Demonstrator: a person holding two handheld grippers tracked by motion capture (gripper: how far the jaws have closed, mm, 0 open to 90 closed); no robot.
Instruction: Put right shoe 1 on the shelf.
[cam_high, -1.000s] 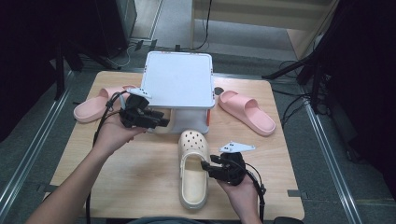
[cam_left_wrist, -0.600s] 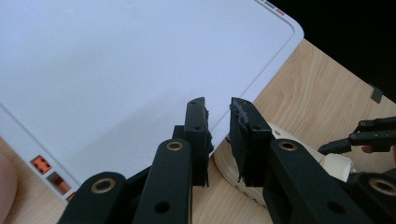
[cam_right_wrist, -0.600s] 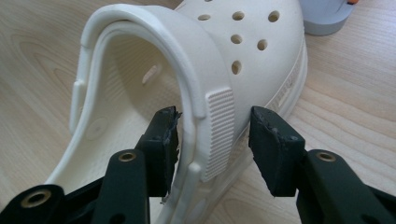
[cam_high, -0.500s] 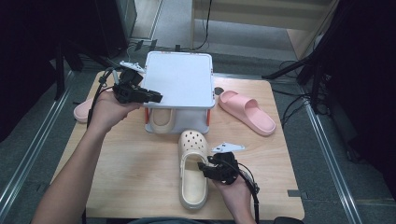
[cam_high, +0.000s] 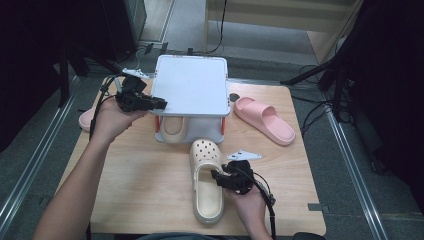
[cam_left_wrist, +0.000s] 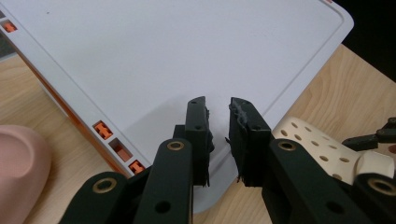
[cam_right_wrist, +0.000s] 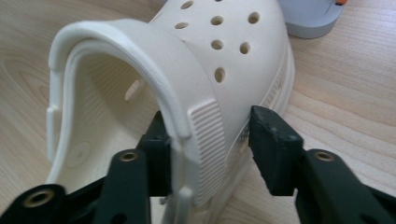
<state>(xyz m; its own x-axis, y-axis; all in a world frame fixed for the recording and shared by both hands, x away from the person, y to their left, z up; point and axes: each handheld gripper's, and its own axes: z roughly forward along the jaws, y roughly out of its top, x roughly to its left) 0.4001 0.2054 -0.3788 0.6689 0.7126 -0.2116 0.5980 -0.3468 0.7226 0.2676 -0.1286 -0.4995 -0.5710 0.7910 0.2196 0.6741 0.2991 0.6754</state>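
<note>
Clog (cam_high: 206, 180): cream, perforated, lying flat on the surface (cam_high: 140, 185) with its long axis running from the near edge toward the rack (cam_high: 192, 92), toe pointing at the rack's open lower bay, where another cream clog (cam_high: 172, 127) already sits. The right gripper (cam_high: 220, 179) stands at the clog's right flank, about mid-length. In the right gripper view its fingers (cam_right_wrist: 275, 140) straddle the side wall and strap: the left one lies inside against the wall, the right one stands just clear of the outer side. These jaws have just been closing, with the wall between them, but no firm clamp is evident. The left gripper (cam_high: 157, 103) is at the rack's near-left corner; its fingers (cam_left_wrist: 198, 126) are narrow, and they have just closed. Whether they pinch the top plate's edge cannot be told. The right hand is plainly the nearer to the clog. Judgement: the coming move turns on the clog's axis being already aligned with the bay, so a grasp and a straight push forward should serve. Pink slides (cam_high: 265, 120) lie either side of the rack.
</note>
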